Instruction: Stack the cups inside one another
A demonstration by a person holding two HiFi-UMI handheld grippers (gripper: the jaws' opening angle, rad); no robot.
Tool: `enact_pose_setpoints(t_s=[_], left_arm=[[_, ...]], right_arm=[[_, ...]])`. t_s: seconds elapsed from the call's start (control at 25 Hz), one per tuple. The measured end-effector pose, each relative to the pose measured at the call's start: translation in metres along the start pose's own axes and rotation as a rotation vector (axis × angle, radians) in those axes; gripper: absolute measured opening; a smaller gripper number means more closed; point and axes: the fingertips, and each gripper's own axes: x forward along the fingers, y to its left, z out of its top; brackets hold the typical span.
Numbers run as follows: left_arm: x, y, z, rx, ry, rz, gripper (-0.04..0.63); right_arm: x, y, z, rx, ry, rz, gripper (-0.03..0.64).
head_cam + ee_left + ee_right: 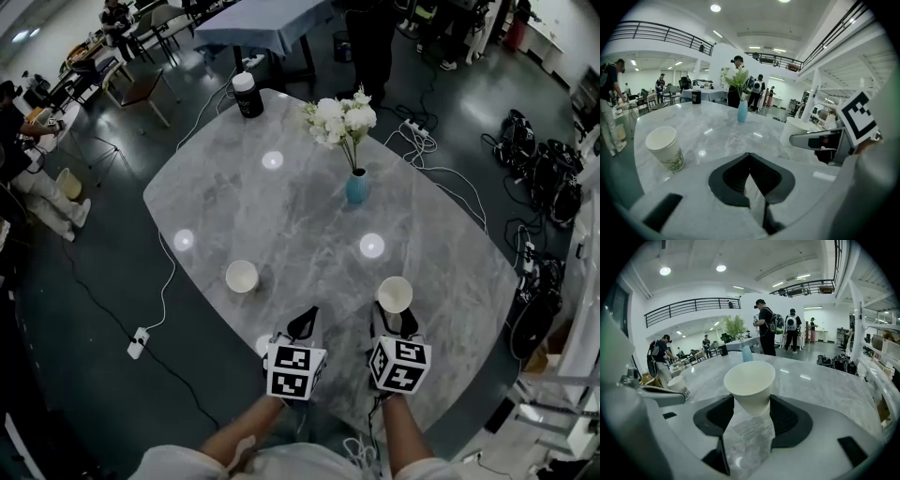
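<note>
The right gripper [395, 317] was closed on a white cup [750, 385], with one jaw pressed on each side of the cup's lower part. The cup's open mouth faced up. The left gripper [750, 157] was just beside it, with its jaws shut together and nothing between them. A second cup [242, 276] stood upright on the grey tabletop [281, 216], off to the left of both grippers. Farther back stood a blue vase [356, 187] with white flowers
</note>
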Motion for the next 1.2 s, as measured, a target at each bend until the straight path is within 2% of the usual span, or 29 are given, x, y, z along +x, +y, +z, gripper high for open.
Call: enact_pose_setpoints(t_s=[0.56,1.2], left_arm=[[-0.070,0.048,-0.012,-0.049,-0.074,0.071,-0.004],[-0.132,0.127,-0.028,-0.169,-0.144,0.217,-0.005]], right_arm=[[-0.027,0.076,0.008,-0.076,-0.029,0.052,0.216],[-0.023,0.200,0.021,-0.227,-0.035,0.225,0.216]])
